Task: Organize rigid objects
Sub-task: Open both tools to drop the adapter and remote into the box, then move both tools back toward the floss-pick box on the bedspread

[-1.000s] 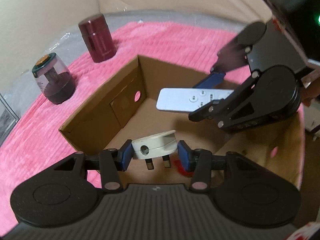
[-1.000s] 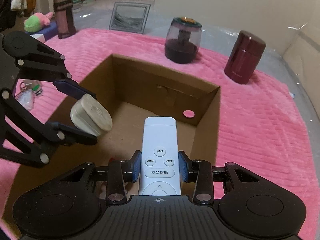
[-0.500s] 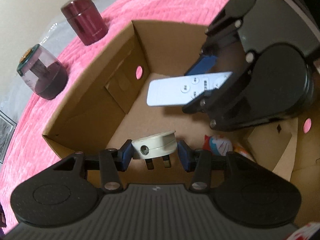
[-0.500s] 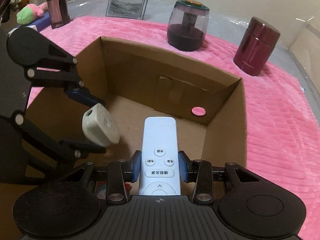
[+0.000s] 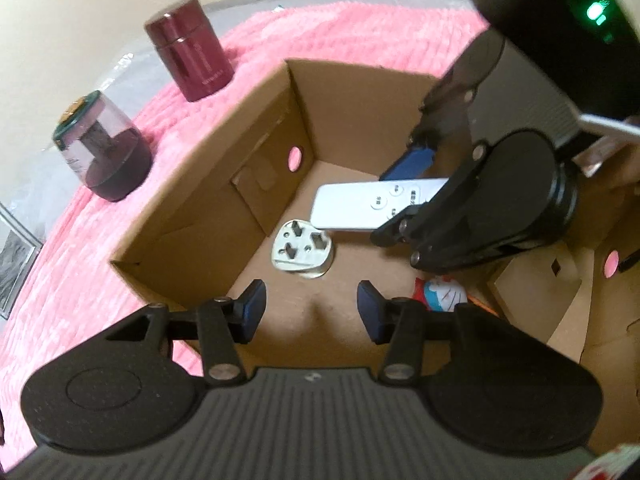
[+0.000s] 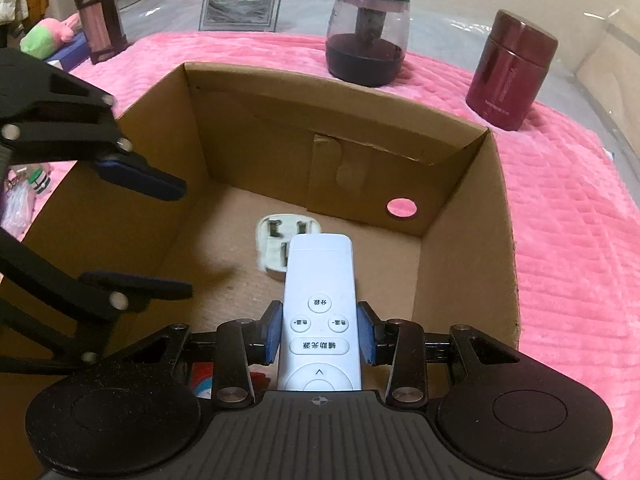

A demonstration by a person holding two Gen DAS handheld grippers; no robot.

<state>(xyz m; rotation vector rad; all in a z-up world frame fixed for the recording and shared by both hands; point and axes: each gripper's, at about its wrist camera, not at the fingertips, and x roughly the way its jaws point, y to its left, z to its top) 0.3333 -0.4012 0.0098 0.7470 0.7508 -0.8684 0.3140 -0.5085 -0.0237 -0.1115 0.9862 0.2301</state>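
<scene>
While both tools hang over it, the pink blanket point(image 6: 568, 240) carries an open cardboard box point(image 6: 464, 216). Behind the box stand a maroon canister point(image 6: 512, 72) and a dark jar w/ clear dome point(image 6: 368, 36), apart from each other; a framed pic point(image 6: 240, 0) leans further back. Right tool point(image 6: 320, 338) is clamped on a white remote point(image 6: 318, 292), pads on both long edges, remote held above the box floor. Left tool point(image 5: 308, 312) has its jaws opening w/ nothing between them. White plug adapter point(image 5: 302, 250) lies on the box floor, pins up, near the far wall, partly under the remote's tip.
</scene>
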